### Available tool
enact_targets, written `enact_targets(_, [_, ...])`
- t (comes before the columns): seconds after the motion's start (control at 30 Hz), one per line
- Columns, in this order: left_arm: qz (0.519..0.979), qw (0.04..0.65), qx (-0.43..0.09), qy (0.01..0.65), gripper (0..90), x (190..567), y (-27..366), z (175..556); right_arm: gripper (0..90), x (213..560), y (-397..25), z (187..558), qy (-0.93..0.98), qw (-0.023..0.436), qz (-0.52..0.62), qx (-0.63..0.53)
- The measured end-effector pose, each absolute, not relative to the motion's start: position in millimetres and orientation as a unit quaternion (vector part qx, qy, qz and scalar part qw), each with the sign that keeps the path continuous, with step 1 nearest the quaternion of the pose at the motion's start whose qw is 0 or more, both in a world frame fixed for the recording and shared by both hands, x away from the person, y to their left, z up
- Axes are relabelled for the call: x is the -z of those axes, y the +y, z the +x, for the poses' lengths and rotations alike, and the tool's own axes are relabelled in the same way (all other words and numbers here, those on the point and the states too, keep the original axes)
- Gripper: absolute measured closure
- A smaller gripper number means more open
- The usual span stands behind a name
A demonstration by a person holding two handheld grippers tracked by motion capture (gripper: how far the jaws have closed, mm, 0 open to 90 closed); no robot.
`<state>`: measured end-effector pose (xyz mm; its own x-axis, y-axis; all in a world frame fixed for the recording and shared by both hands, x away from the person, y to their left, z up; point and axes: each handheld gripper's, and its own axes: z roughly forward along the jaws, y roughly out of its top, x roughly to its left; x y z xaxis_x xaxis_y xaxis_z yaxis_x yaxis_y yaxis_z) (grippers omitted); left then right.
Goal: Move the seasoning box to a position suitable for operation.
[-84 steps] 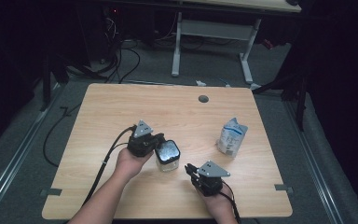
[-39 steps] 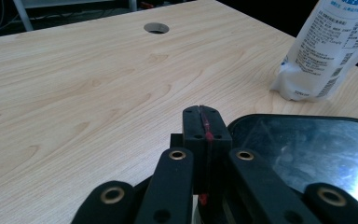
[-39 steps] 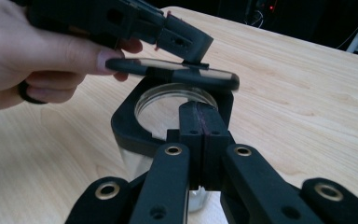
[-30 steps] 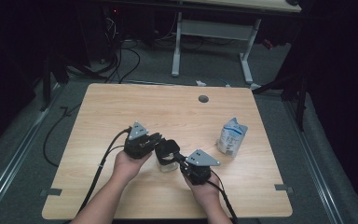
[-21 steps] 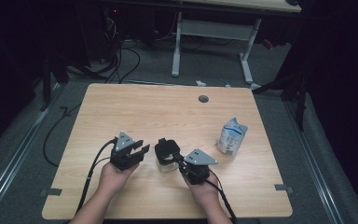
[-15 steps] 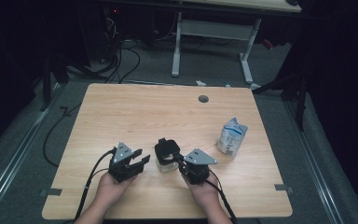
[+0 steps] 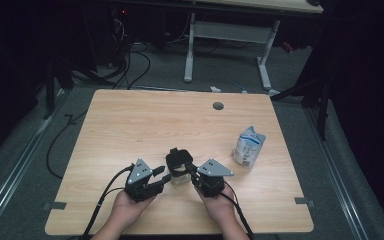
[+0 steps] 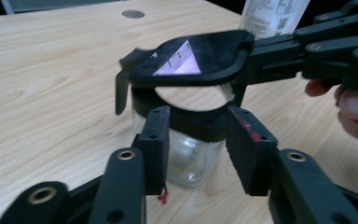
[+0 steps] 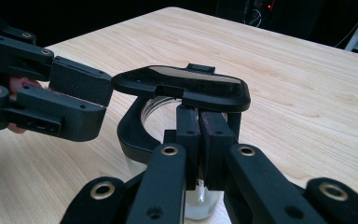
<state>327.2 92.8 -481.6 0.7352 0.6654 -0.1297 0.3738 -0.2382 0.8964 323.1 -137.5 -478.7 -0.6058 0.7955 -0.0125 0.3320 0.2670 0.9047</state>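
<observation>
Your right gripper, low and centre in the high view, is pinching its jaws nearly shut on the edge of the black hinged lid, holding it lifted above the small glass jar. Your left gripper is waiting open just left of the jar, its pads flanking the black collar without touching it. The jar is standing on the wooden table at the near edge, well apart from the white pouch at the right. Clear glass likely handles light, rigid, slippery and breakable, so the collar seems the safest hold.
</observation>
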Motion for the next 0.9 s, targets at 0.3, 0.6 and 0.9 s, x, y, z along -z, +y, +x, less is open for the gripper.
enact_targets(0.3, [0.767, 0.529, -0.141, 0.336, 78.7, 481.6, 87.0, 334.0, 87.7, 476.5, -138.1, 321.8, 0.755, 0.242, 0.366, -0.487])
enact_targets(0.6, [0.765, 0.531, -0.153, 0.330, 89.8, 482.2, 78.7, 334.6, 87.6, 476.2, -137.3, 319.6, 0.758, 0.242, 0.362, -0.486])
enact_targets(0.9, [0.755, 0.541, -0.162, 0.334, 89.8, 476.3, 75.1, 337.6, 88.5, 484.3, -127.4, 317.6, 0.769, 0.247, 0.351, -0.474])
